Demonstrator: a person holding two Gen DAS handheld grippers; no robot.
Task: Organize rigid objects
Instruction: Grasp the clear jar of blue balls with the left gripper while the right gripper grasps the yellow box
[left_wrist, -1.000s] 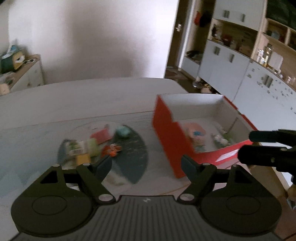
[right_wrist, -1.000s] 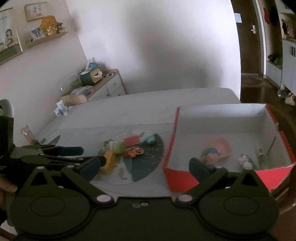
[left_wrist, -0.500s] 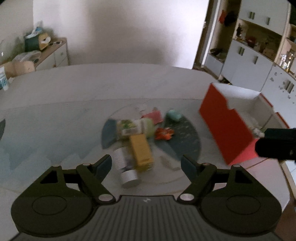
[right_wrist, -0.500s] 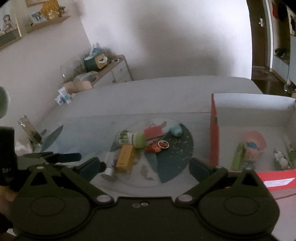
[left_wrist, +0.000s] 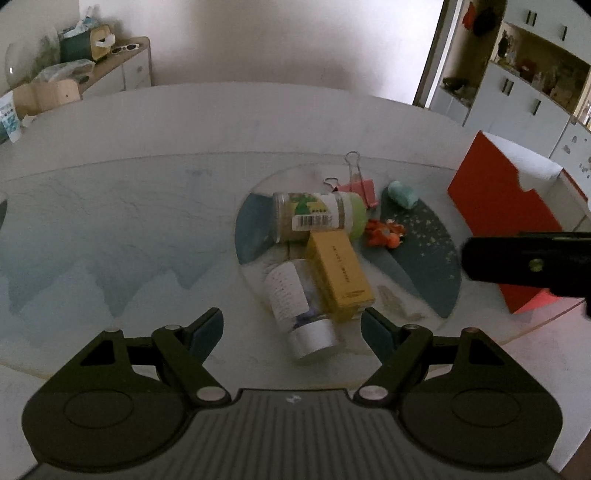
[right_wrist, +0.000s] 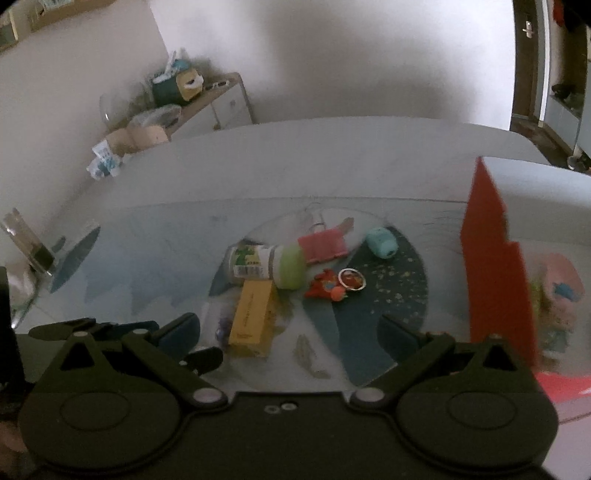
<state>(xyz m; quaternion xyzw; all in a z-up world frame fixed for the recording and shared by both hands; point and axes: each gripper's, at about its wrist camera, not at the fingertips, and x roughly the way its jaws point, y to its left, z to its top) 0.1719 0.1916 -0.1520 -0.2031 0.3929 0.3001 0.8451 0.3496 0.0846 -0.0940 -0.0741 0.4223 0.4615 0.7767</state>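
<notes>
A pile of small objects lies on the glass table (left_wrist: 110, 206): a green-lidded jar (left_wrist: 317, 216) on its side, a yellow box (left_wrist: 340, 271), a white bottle (left_wrist: 299, 306), a pink binder clip (left_wrist: 360, 186), a teal capsule (left_wrist: 402, 192) and an orange toy (left_wrist: 386, 232). My left gripper (left_wrist: 293, 326) is open and empty, just short of the white bottle. My right gripper (right_wrist: 288, 328) is open and empty above the table's near edge, with the yellow box (right_wrist: 253, 314) between its fingers' line of sight. The red box (right_wrist: 495, 266) stands at the right.
The red box (left_wrist: 506, 206) holds several toys, among them a pink one (right_wrist: 557, 284). A clear glass (right_wrist: 27, 243) stands at the table's left edge. A sideboard (left_wrist: 122, 70) with clutter lines the far wall. Cabinets (left_wrist: 532, 92) stand at the right.
Both grippers have swung left, away from the red box and toward the pile. The pile is now closer and centred in both views. Both stay open and empty.
</notes>
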